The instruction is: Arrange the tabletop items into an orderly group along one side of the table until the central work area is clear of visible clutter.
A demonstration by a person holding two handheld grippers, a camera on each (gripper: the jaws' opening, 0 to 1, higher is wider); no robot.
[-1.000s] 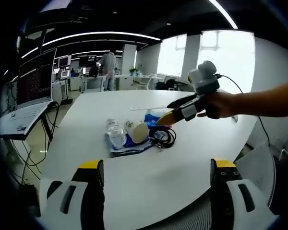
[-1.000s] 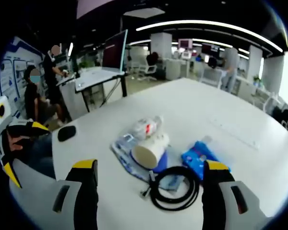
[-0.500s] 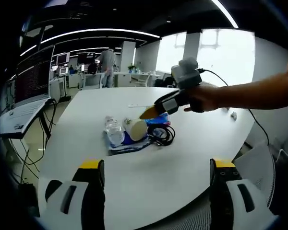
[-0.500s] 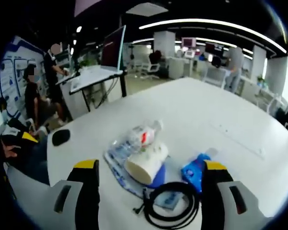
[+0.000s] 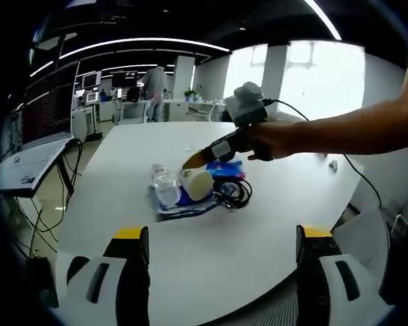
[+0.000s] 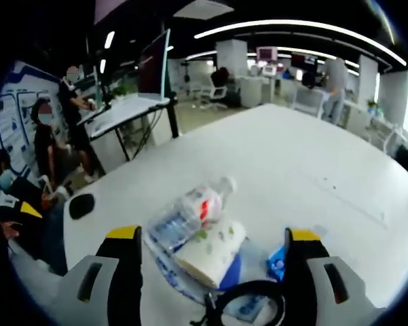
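A pile lies mid-table: a clear water bottle (image 5: 164, 187) (image 6: 183, 212), a white paper cup (image 5: 197, 182) (image 6: 211, 250) on its side, a blue packet (image 5: 226, 168) (image 6: 277, 261) and a black cable coil (image 5: 234, 192) (image 6: 248, 299), all on a blue-and-clear bag (image 5: 180, 207). My right gripper (image 5: 190, 161) (image 6: 214, 234), held by a hand from the right, hovers just over the cup and bottle. It is open, and the cup lies between its jaws in the right gripper view. My left gripper (image 5: 222, 232) stays open and empty near the table's near edge, well short of the pile.
The white table (image 6: 292, 156) stretches far beyond the pile. A black mouse (image 6: 81, 205) sits near one edge, and a thin white strip (image 6: 347, 197) lies farther back. A laptop on a stand (image 5: 27, 163) stands to the left. People (image 6: 47, 136) are at a desk nearby.
The right gripper has moved in and down over the pile, so the cup and bottle now loom larger between its jaws. The left gripper has held still.
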